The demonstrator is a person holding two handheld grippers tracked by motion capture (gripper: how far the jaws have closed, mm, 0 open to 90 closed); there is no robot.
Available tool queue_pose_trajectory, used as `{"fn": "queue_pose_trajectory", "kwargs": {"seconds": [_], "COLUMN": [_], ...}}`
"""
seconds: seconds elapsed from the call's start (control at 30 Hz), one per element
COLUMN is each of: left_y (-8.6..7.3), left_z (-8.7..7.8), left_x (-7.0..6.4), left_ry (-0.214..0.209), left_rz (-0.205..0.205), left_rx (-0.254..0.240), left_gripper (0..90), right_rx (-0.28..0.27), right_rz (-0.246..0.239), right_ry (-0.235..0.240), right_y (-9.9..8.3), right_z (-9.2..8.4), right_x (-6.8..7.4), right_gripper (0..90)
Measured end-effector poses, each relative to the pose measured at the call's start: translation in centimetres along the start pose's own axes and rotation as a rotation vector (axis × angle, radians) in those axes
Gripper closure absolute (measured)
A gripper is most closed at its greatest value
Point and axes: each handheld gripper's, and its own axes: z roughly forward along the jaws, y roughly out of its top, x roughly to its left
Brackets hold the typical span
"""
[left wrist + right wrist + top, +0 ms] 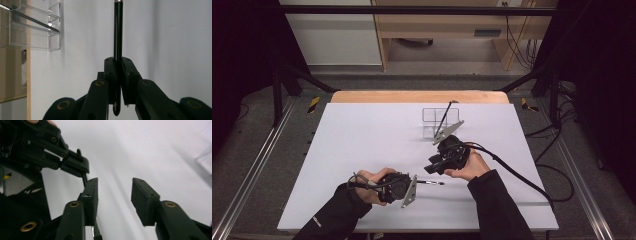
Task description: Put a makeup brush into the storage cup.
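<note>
- Left gripper (419, 183) low over the white table (362, 145), near the front edge, jaws clamped tight on a thin black pen (432, 183).
- Pen held level in the high view, sticking out past the pads toward the right, silver-tipped end free in the air.
- In the left gripper view, same pen (118, 30) running straight up from between the closed pads (110, 75), its rounded tail end poking out below them.
- Right gripper (113, 195) just beyond and to the right of the left one, held in a hand (472, 167) with a dark sleeve; jaws apart, bare white table between them.
- Left gripper (75, 166) close beside the right gripper's left-hand jaw in the right gripper view, the pen a thin dark line just behind that jaw; touching or not, cannot tell.
- Clear plastic holder (436, 122) farther back on the table, a second dark pen (446, 114) leaning tilted in it.
- Same holder (35, 27) at the upper left of the left gripper view, well apart from the clamped pen.
</note>
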Motion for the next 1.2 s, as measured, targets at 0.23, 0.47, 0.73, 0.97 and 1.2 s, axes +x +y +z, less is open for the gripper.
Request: {"fn": "queue_pose_trajectory", "kwargs": {"seconds": [0.23, 0.47, 0.73, 0.97, 1.2], "left_y": [-0.7, -1.4, -2.2, -2.6, -3.1], "left_z": [0.1, 0.3, 0.5, 0.7, 0.9], "left_x": [0.0, 0.0, -0.1, -0.1, -0.1], "left_ry": [-0.012, -0.023, -0.025, -0.021, -0.008], "left_rz": [-0.086, -0.181, -0.291, -0.375, -0.469], "left_rx": [-0.011, -0.035, -0.063, -0.084, -0.119], "left_gripper": [83.2, 83.2, 83.2, 83.2, 83.3], "right_rx": [-0.12, -0.187, -0.267, -0.288, -0.326], "right_rz": [0.017, 0.054, 0.102, 0.13, 0.154], "right_ry": [-0.075, -0.153, -0.234, -0.267, -0.27], "right_y": [-0.5, -1.1, -2.6, -4.0, -5.0], "right_z": [-1.1, -1.8, -2.6, -2.9, -2.9], "right_x": [-0.1, -0.1, -0.4, -0.4, -0.2], "right_gripper": [35.2, 24.3, 17.3, 13.1, 12.1]}}
